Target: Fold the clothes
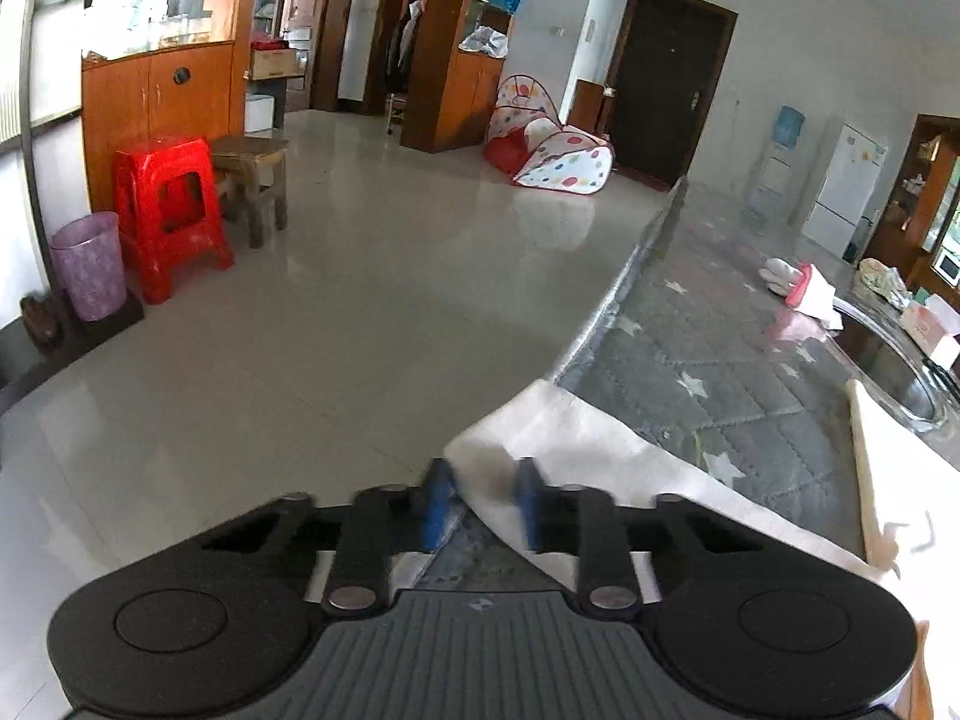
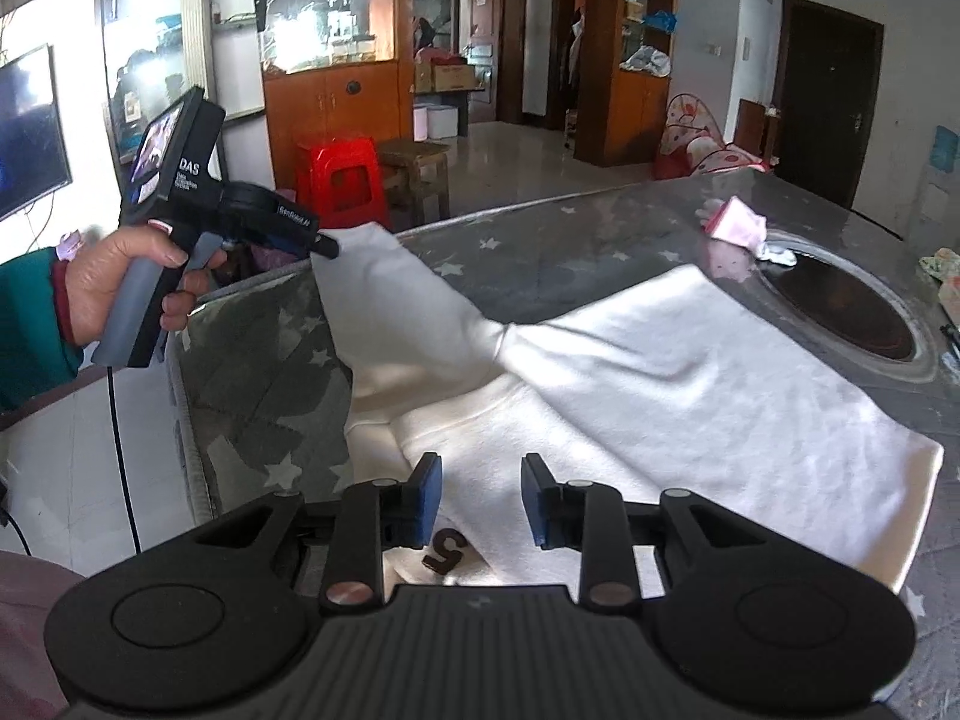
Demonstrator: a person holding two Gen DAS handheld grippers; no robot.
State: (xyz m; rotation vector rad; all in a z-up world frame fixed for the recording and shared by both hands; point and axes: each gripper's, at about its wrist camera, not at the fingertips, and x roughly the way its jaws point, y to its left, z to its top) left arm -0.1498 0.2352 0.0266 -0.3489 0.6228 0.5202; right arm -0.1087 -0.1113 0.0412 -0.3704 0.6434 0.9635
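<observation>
The white top [image 2: 630,372] lies spread on the table [image 2: 570,240], soft and floppy, so cuffs and hems look like the best grabs. The left gripper [image 1: 480,498] pinches the sleeve end at the table's left edge; the right gripper [image 2: 480,492] hangs apart over the near part.

White long-sleeved cotton sweatshirt [image 2: 690,396] spread flat across grey star-patterned quilted table cover, brown "5" print near the close edge. One sleeve [image 2: 390,288] stretched out toward the table's corner, its cuff [image 1: 486,474] lifted at the edge.
</observation>
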